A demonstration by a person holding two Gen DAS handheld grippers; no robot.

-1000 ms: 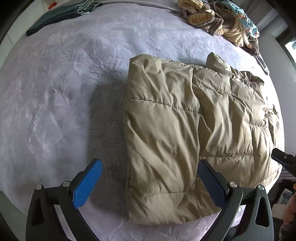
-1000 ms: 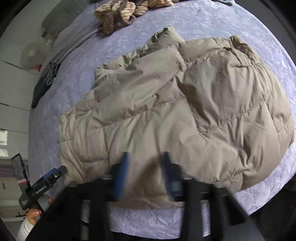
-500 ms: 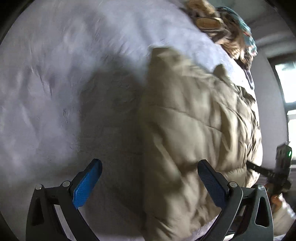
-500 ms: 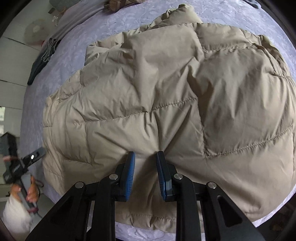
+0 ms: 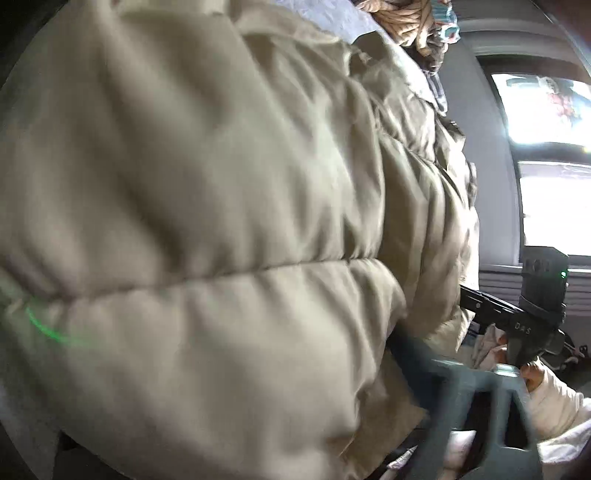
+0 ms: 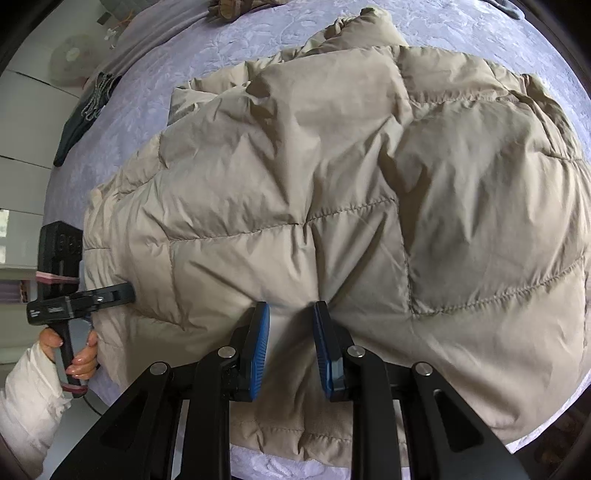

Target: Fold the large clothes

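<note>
Lavender bed [image 6: 258, 48]: the beige puffer jacket [image 6: 351, 184] lies at its near edge. Your right gripper [image 6: 291, 347] pinches a jacket fold (narrow gap); your left gripper [image 6: 127, 291], jaws just closing, meets the jacket's left edge, grip unclear.

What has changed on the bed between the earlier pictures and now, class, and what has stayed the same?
The left gripper has dropped from above the bed to the puffer jacket at its near-left edge, its fingers closing around the padding. The right gripper has pushed into the near hem, a ridge of fabric between its narrowly spaced fingers. The jacket, the bedspread and the pile of clothes stay put.
</note>
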